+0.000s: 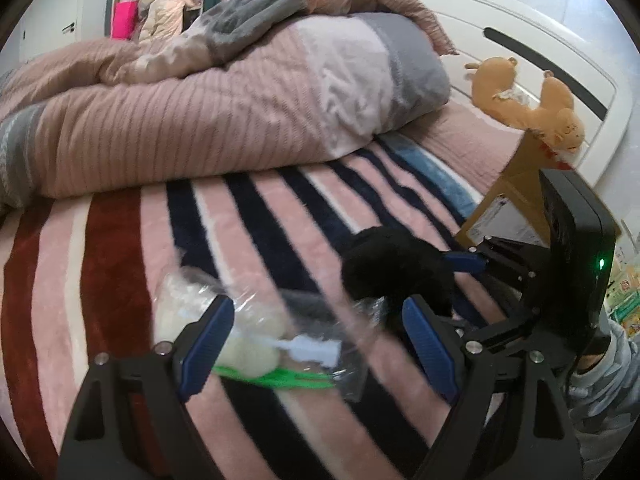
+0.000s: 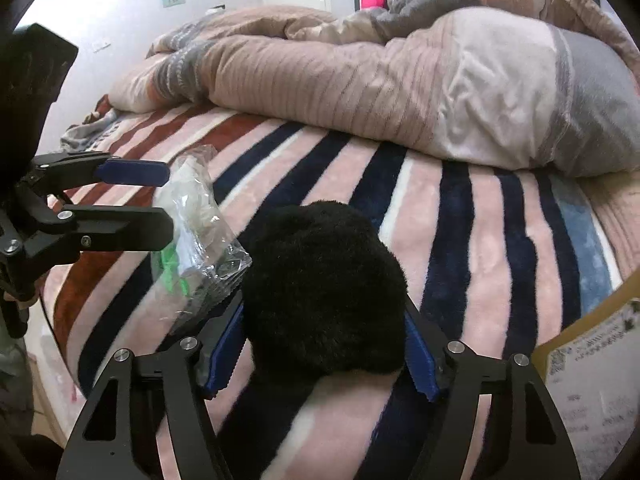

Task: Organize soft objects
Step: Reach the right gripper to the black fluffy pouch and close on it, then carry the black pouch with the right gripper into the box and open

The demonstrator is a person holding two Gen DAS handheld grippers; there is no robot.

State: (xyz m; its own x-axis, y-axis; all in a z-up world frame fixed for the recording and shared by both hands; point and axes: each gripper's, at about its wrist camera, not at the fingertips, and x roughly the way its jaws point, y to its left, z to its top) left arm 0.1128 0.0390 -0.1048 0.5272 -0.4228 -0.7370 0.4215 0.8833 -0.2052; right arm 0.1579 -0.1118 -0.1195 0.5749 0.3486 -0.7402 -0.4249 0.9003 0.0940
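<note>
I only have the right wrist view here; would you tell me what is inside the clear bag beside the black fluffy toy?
Observer: From the left wrist view, the clear bag holds pale fluffy balls and a green strip.
Operator: Thank you. Is the left gripper holding that bag?
Observer: No. The left gripper is open, with its fingers on either side of the bag.
Operator: Is there another soft toy nearby?
Observer: Yes. A brown plush toy sits at the top of a cardboard box by the white headboard.
</note>
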